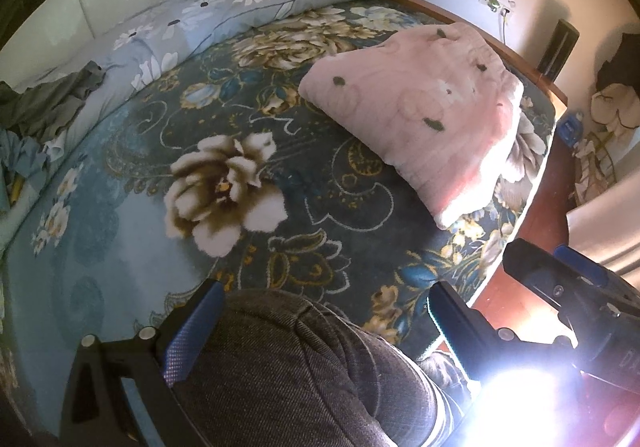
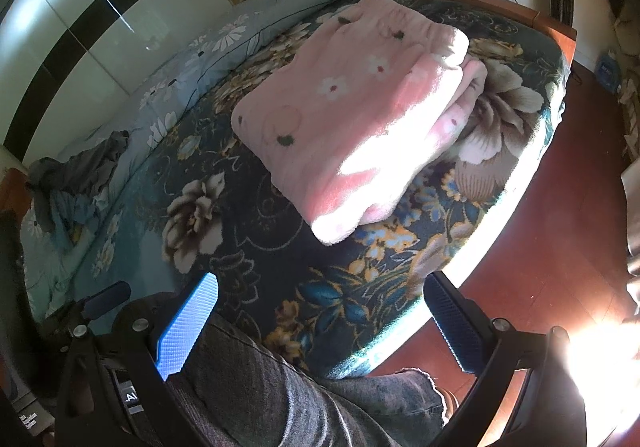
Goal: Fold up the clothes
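Left tongs (image 1: 326,321) spread wide, fingers either side of grey denim (image 1: 288,367) draped below the lens; the blue left pad (image 1: 192,331) lies against the cloth, the right finger is clear of it. No pinch.

Right tongs (image 2: 320,321) also spread wide, with the same denim (image 2: 304,399) hanging under them, frayed hem toward the floor (image 2: 560,207). The lit blue pad (image 2: 188,327) rests on the cloth edge; the other finger is off it, over the bed edge.

Writing: a label on the other tool body shows "A" in the right view, the rest unreadable. Marks on the black housing in the left view are too blurred.

Folded pink fleece (image 1: 420,111) sits on the floral blanket (image 1: 224,187) near the far corner of the bed, well apart from both tongs. Blue daisy quilt (image 1: 192,19) is rolled along the wall side, with a grey crumpled garment (image 1: 52,103) on it. Sun glare washes out the lower right.
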Available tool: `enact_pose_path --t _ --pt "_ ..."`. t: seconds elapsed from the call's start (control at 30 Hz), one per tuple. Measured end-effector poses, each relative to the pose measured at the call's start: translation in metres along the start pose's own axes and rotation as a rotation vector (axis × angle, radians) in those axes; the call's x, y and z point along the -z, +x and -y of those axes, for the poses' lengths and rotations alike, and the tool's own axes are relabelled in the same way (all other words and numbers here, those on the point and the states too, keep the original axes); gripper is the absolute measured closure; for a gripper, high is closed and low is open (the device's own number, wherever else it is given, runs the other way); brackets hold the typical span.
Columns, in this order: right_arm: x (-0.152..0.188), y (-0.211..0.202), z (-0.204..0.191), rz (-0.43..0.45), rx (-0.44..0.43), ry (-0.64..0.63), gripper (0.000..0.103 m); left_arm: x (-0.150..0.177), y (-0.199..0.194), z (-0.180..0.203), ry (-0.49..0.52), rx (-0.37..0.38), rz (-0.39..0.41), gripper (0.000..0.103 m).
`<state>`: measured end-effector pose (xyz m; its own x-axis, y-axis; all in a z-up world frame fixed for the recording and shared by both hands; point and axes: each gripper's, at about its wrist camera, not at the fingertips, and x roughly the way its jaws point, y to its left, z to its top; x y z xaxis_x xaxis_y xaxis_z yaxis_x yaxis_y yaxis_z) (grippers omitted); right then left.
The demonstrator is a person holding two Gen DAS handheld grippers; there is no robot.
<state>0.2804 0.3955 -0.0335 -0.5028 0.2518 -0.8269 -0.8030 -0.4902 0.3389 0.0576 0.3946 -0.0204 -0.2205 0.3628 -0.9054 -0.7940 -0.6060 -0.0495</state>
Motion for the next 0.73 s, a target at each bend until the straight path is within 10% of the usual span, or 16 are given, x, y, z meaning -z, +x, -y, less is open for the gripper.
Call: enact_pose_path --t 0.73 --pt "0.0015 0.0021 -0.0027 -0.009 0.0 -0.004 0.0 0.0019 0.0003 0.0008 0.006 0.001 -0.006 0.0"
